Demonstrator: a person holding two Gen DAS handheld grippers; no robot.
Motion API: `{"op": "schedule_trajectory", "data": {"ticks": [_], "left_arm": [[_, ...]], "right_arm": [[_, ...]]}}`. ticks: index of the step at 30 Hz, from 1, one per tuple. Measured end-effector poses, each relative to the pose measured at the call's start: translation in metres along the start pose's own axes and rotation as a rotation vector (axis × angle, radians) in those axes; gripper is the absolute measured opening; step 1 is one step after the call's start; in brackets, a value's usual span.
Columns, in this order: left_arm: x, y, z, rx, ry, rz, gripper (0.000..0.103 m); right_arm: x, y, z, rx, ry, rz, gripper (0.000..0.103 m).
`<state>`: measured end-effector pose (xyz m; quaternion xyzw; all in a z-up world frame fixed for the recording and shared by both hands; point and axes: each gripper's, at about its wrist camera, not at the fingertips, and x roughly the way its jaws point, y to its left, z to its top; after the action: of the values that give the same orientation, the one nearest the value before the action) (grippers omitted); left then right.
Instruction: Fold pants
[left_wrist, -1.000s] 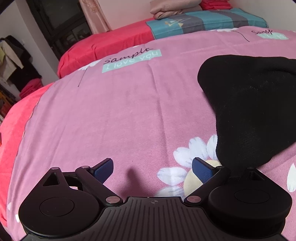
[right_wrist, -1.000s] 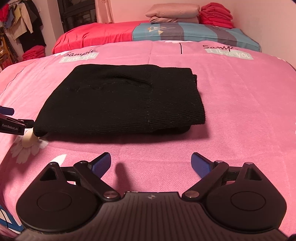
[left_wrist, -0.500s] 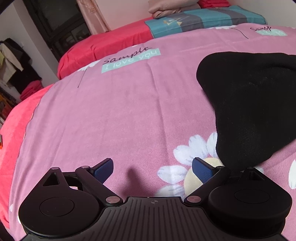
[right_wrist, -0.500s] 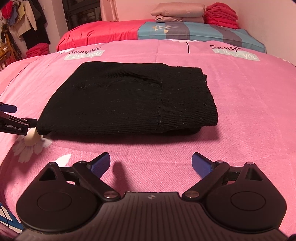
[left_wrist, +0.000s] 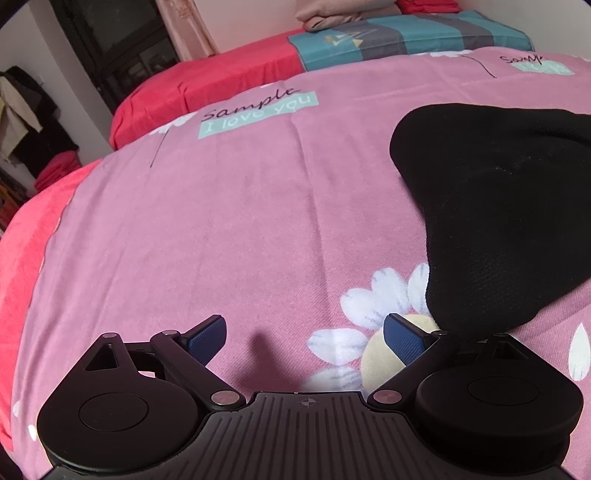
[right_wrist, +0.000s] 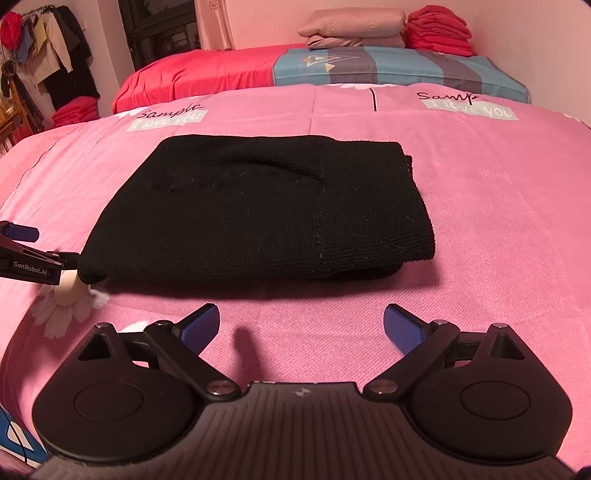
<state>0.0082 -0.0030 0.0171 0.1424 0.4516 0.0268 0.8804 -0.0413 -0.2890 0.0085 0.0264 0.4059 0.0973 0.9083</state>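
A: Left wrist view first. Where is the gripper?

B: The left gripper (left_wrist: 304, 338) sits at the bottom of the frame with its blue pads wide apart and nothing between them. Under it lies the pink bedspread (left_wrist: 240, 229), printed with a white daisy (left_wrist: 373, 306) at lower right.

A: And the pants?

B: The black pants (left_wrist: 502, 214) fill the right side of the frame, lying on the bedspread. Their nearest corner ends just above the right pad, beside it; I cannot tell whether they touch.

A: Anything behind?

B: A red bed (left_wrist: 207, 85) across the upper left, and a blue and grey striped blanket (left_wrist: 406, 40) at the top.

A: Now the right wrist view.

B: The right gripper (right_wrist: 301, 326) is at the bottom centre, pads spread apart and empty, over bare bedspread (right_wrist: 498, 221). The pants (right_wrist: 258, 206) lie folded into a flat rectangle in the middle of the frame, clear of the pads.

A: Is the other gripper visible?

B: Yes, the left gripper (right_wrist: 26, 249) enters at the left edge, next to the lower left corner of the pants. At the top sit folded pink bedding (right_wrist: 354, 27) and a red pile (right_wrist: 439, 31).
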Motion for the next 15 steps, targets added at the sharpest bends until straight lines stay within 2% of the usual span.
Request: {"op": "schedule_trajectory", "data": {"ticks": [15], "left_arm": [[0.0016, -0.0006, 0.0002, -0.001, 0.006, -0.006, 0.103]], "right_arm": [[0.0026, 0.0009, 0.0, 0.006, 0.007, 0.001, 0.097]]}}
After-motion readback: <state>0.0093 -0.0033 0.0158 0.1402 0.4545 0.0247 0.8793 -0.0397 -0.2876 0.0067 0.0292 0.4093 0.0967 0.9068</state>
